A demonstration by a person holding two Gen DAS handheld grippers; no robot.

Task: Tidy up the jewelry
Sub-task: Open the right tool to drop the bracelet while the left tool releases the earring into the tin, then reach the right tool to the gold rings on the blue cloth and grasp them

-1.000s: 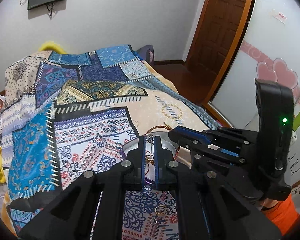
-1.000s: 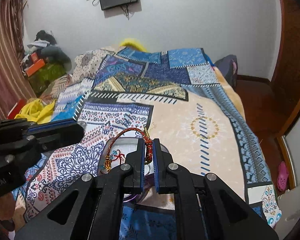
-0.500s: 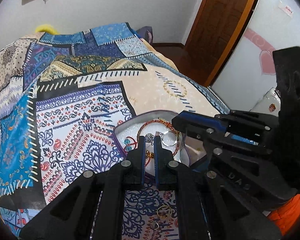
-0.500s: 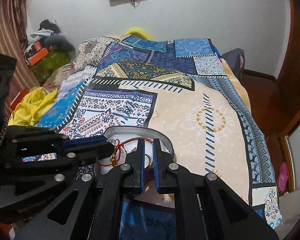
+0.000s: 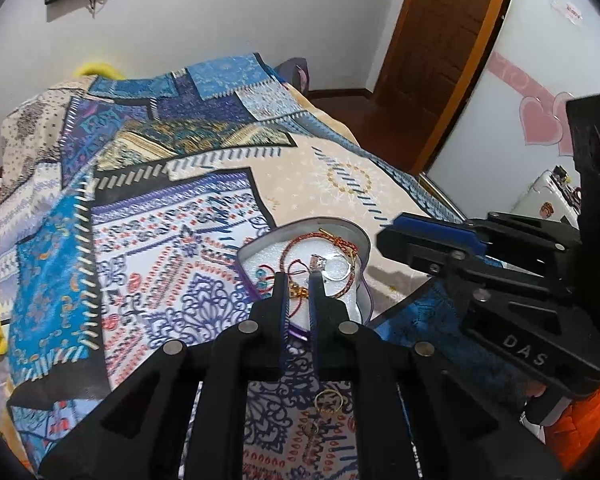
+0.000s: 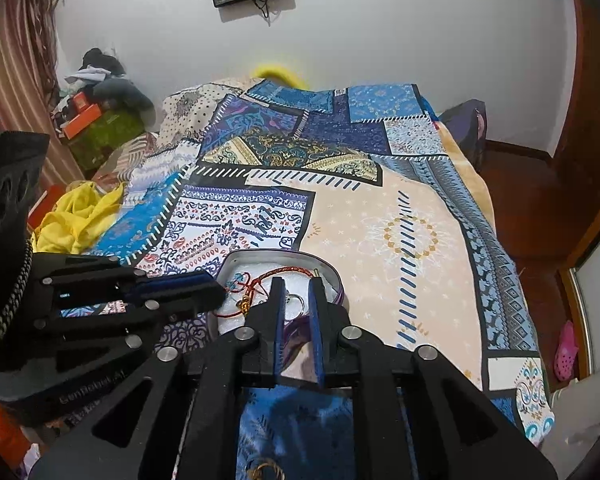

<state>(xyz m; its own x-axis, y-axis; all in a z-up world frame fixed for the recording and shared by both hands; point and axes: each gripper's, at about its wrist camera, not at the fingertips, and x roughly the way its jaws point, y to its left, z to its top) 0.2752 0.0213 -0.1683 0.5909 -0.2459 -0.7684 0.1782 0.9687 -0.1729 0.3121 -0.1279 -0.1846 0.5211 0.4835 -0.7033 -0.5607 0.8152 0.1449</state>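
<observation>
Directly ahead of both tools: one heart-shaped tin [image 5: 356, 232] with a white lining, on the patterned bedspread [image 5: 160, 240].

Left gripper [image 5: 299, 278]: fingertips above the near edge of the tin, jaws only narrowly apart, nothing visible between them. Right gripper [image 6: 296, 284]: also over the near part of the tin, from the right side, jaws narrowly apart and apparently empty.

Inside the tin, counted:
- one braided red bracelet [image 5: 300, 240], curved along the far wall
- one thinner red cord with a gold charm [image 5: 296, 291]
- one silver ring [image 5: 337, 270], perhaps a second small silver piece beside it, hard to tell

Not yet in the tin: two small gold pieces on the bedspread, a gold ring [image 5: 328, 400] and a smaller piece [image 5: 312, 428] just below it. Both behind the left fingertips, toward the holder, almost under the left tool. Clearly nearer to the left gripper than to the right. Probably needs a pull back and down with the left tool, then a short carry forward to the tin.
</observation>
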